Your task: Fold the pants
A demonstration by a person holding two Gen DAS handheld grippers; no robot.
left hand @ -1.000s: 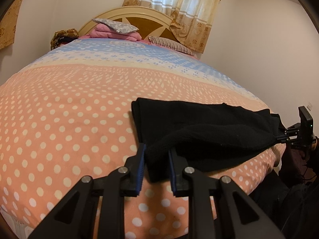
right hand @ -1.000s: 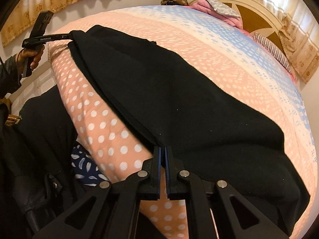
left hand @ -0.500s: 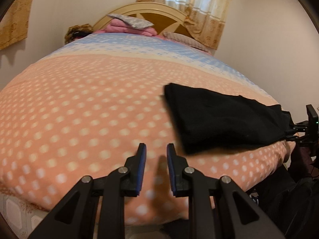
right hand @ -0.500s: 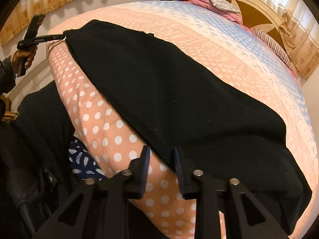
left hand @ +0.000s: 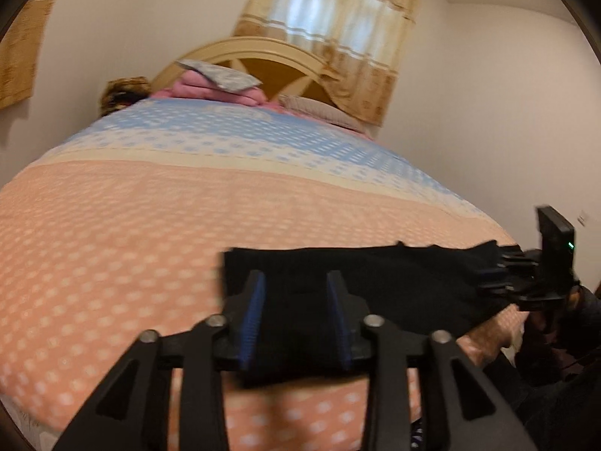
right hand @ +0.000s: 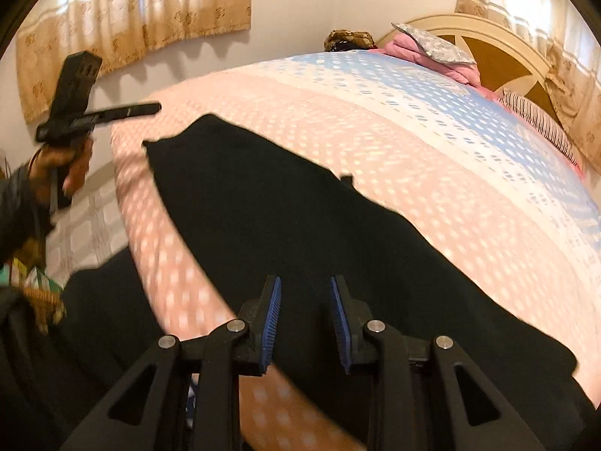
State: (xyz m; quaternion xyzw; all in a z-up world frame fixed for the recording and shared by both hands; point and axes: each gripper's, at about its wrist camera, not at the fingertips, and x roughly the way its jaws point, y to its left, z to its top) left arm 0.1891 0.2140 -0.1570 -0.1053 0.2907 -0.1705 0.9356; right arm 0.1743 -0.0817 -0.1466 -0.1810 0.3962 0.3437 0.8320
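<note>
Black pants (right hand: 300,233) lie spread flat along the near edge of the bed (left hand: 150,225), on its pink dotted cover. Left gripper (left hand: 296,293): fingers parted, nothing clamped; the pants' near end sits between and beneath the blue pads (left hand: 253,319), contact cannot be confirmed. Right gripper (right hand: 306,300): fingers likewise parted and released, poised over the dark fabric, which fills the gap between them. From the right wrist view, the left gripper appears raised clear of the pants' far corner
</note>
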